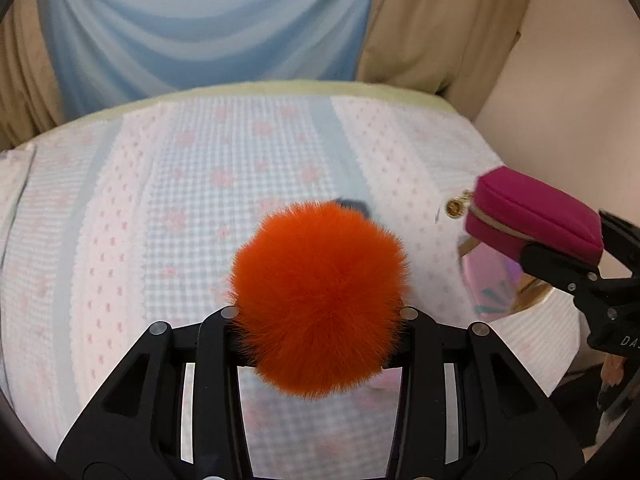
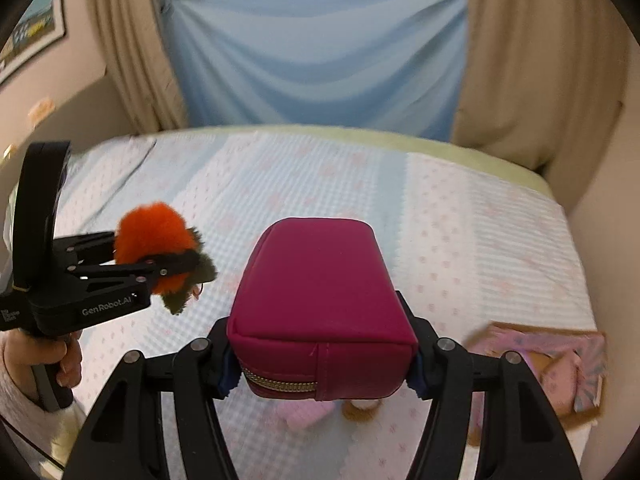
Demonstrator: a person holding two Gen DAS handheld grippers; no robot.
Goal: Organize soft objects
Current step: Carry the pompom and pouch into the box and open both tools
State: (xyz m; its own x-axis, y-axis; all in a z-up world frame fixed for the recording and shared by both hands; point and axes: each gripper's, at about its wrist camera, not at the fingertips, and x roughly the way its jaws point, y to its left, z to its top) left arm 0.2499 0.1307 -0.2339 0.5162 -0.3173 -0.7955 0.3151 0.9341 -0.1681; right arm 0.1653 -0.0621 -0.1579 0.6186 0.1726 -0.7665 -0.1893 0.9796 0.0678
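Left wrist view: the left gripper (image 1: 320, 320) is clamped on an orange fur pom-pom (image 1: 320, 300), which fills the lower centre of the frame and hides the fingertips; it is held above the bedspread (image 1: 160, 200), not touching it. A small dark item (image 1: 354, 205) is partly seen just behind the pom-pom's top edge; its identity cannot be told. At the right edge, the right gripper (image 1: 560, 260) is seen closed on a magenta zip pouch (image 1: 532, 216), with a gold zipper pull (image 1: 456, 207) hanging at the pouch's left end. Below the pouch, an iridescent pink box (image 1: 496, 284) lies on the bedspread near its right border.

Right wrist view: the right gripper (image 2: 320, 364) is clamped across the near end of the pouch (image 2: 320, 280), centre frame, zipper facing down; blue pads (image 2: 416, 372) are pressed to its sides. The pouch is held clear of the bedspread (image 2: 480, 240). At left, the left gripper (image 2: 176, 264) is seen closed on the pom-pom (image 2: 154, 236), an olive tuft (image 2: 180, 300) hanging beneath it; the person's left hand (image 2: 68, 356) is seen on the handle. The box (image 2: 560, 364) sits open at lower right. A pale pink soft item (image 2: 304, 412) and a brown item (image 2: 360, 410) lie under the pouch, mostly hidden. A blue drape (image 2: 320, 60) between beige curtains (image 2: 520, 60) is noted at top.
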